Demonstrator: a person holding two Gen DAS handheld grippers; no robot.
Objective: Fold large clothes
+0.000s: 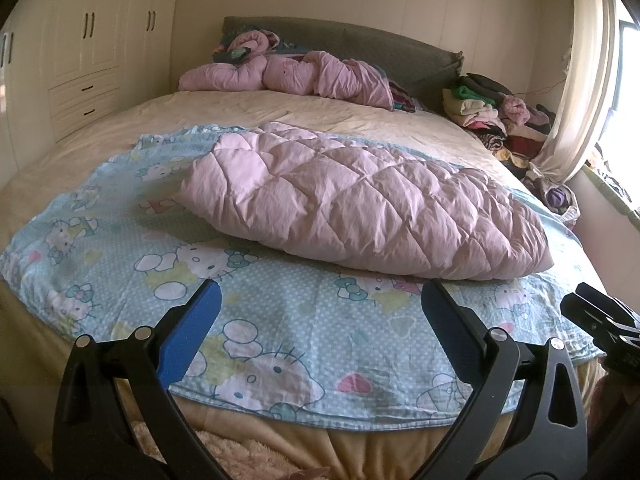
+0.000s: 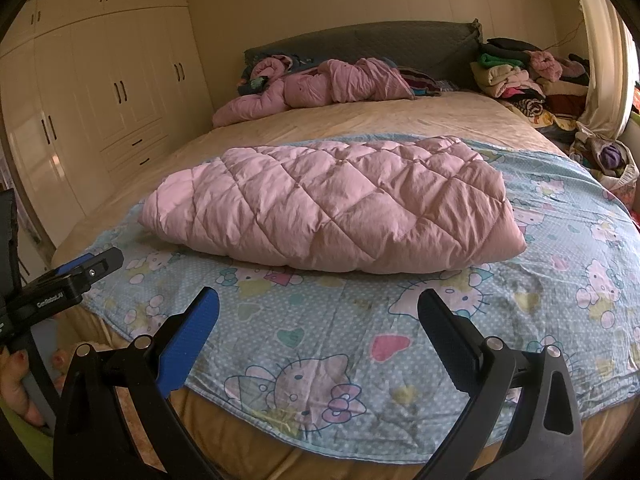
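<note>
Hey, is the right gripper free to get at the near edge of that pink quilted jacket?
Probably yes. The right gripper is open and empty, and only flat cartoon-print sheet lies between it and the pink quilted jacket; nothing blocks that edge.

Pink quilt [image 1: 360,200] [image 2: 332,204]: diamond-stitched, puffy, folded into thick oblong bundle. Lies flat across bed [image 1: 240,108] [image 2: 360,116], long axis left to right, near foot end. Rests on blue cartoon-cat sheet [image 1: 280,320] [image 2: 340,320], roughly centred on it, sheet showing on all sides. Surface wrinkled, edges rounded; right end thicker, left end tapers. Sheet spread flat, front edge hanging just over foot of bed, few creases on right in right wrist view.
</note>
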